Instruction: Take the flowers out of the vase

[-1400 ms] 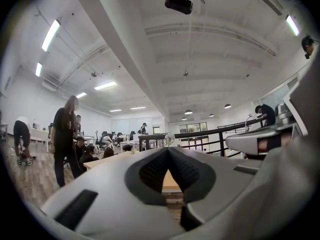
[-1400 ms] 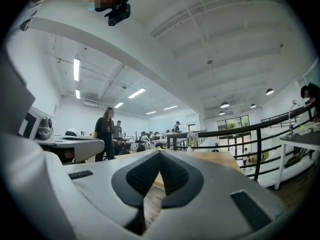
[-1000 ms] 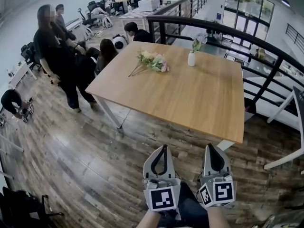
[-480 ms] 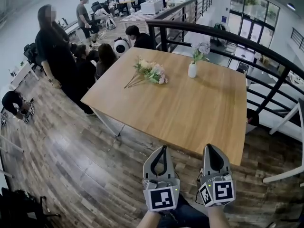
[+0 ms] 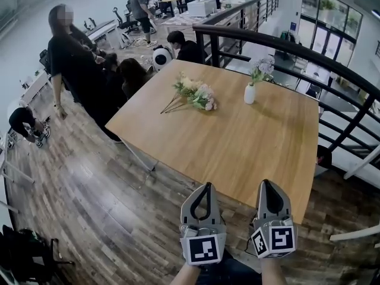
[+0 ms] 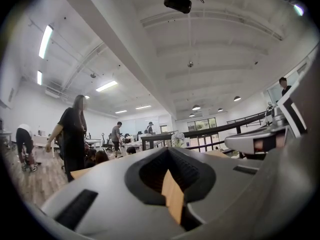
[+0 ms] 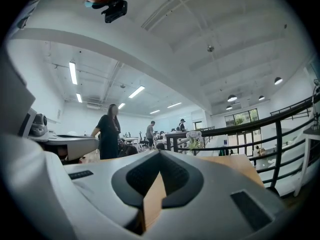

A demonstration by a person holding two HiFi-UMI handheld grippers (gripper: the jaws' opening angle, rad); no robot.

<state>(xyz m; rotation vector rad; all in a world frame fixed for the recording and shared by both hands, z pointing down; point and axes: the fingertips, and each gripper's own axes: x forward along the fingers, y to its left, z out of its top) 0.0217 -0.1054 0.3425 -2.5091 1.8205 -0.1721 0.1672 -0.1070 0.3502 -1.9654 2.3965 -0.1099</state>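
A small white vase (image 5: 250,94) with pale flowers (image 5: 261,69) stands near the far edge of the wooden table (image 5: 237,153). A loose bunch of flowers (image 5: 196,94) lies on the table left of the vase. My left gripper (image 5: 206,186) and right gripper (image 5: 266,184) are side by side at the table's near edge, far short of the vase. Both are shut with nothing between the jaws. The vase's flowers show small and distant in the left gripper view (image 6: 178,140) and in the right gripper view (image 7: 193,138).
A black railing (image 5: 332,70) runs behind and to the right of the table. A standing person (image 5: 71,64) and others crouched or seated (image 5: 133,73) are close to the table's left corner. Desks and chairs fill the far room.
The table has come nearer and its near edge now reaches the gripper tips. Both grippers stay shut, side by side. A person in the background has walked to the right.
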